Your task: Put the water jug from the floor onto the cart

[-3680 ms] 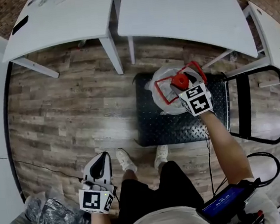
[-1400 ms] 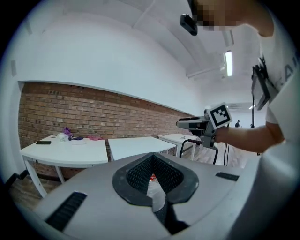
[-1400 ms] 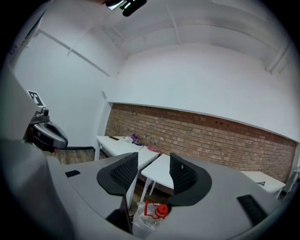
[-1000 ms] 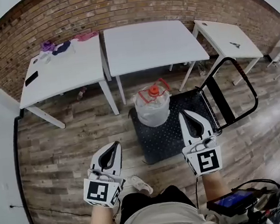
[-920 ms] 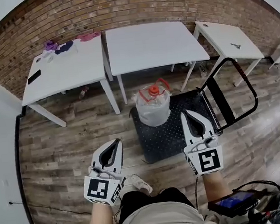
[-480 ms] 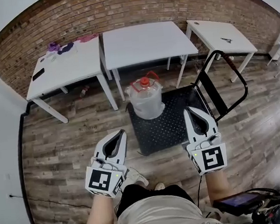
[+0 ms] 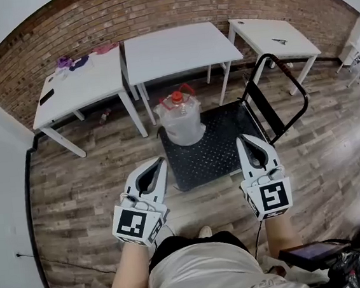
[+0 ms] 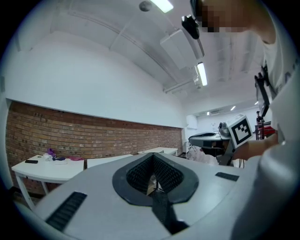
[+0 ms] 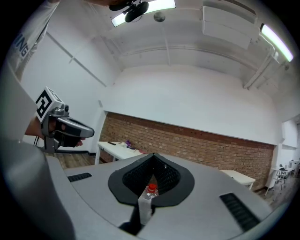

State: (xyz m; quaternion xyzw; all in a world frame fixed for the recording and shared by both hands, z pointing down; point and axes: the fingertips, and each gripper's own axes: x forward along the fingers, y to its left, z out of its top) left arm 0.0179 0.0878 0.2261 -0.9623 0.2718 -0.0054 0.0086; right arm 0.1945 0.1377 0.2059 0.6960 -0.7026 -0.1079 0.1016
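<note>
head view: the water jug (image 7: 180, 118), clear with a red cap and a red handle, stands upright on the near-left part of the black cart (image 7: 222, 148), whose deck lies on the wood floor (image 7: 87, 175) and whose looped handle rises on its right side. behind it stand three white tabletops along a brick wall (image 7: 153, 9); the left tabletop (image 7: 75, 87) carries a dark phone and some purple and pink cloth. the left tool (image 7: 158, 165) and the right tool (image 7: 247, 139) are held side by side near the person's waist, both pointing toward the cart and both well apart from the jug. left gripper view: the left tool (image 8: 153, 173) has its jaws closed together with nothing gripped, only a sliver of floor showing through the pad opening; the right tool's marker cube shows at the right. right gripper view: the right tool (image 9: 152, 176) is closed too and grips nothing; the water jug (image 9: 149, 194) shows far off through the notch of its pads.
</note>
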